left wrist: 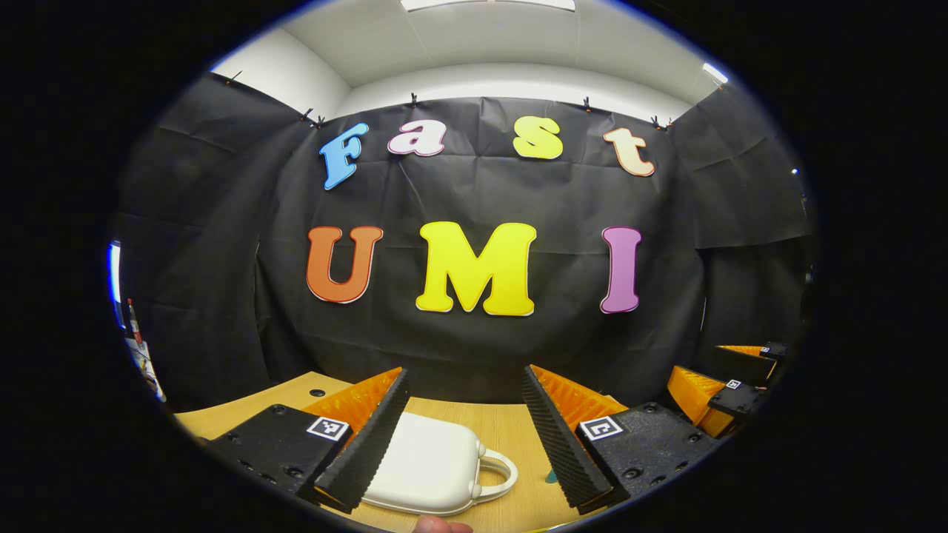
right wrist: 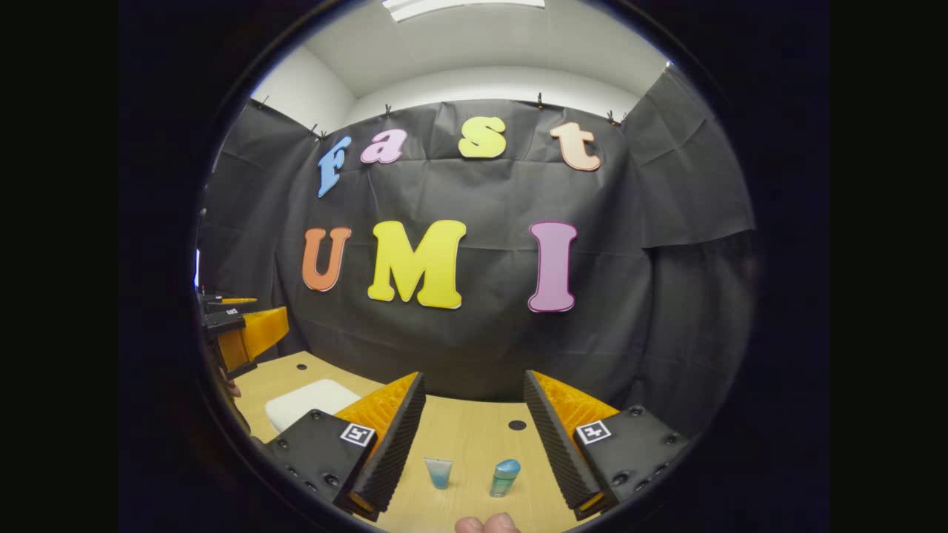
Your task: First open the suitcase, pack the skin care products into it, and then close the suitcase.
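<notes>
Suitcase (left wrist: 426, 463), white with a looped handle at its right end, lies closed and flat on the wooden table (left wrist: 503, 426) in the left gripper view, partly behind that view's left finger. Left gripper (left wrist: 463, 437) is released, fingers spread wide above the case and touching nothing. Right gripper (left wrist: 729, 385) appears at the far right of this view, near the table edge. In the right gripper view, the suitcase (right wrist: 307, 400) sits at the left, the left gripper (right wrist: 237, 326) above it. Right gripper (right wrist: 474, 437) is released, fingers wide apart. Between them two skin care products stand upright: a pale blue tube (right wrist: 438, 471) and, just right of it, a blue-capped bottle (right wrist: 504, 477).
</notes>
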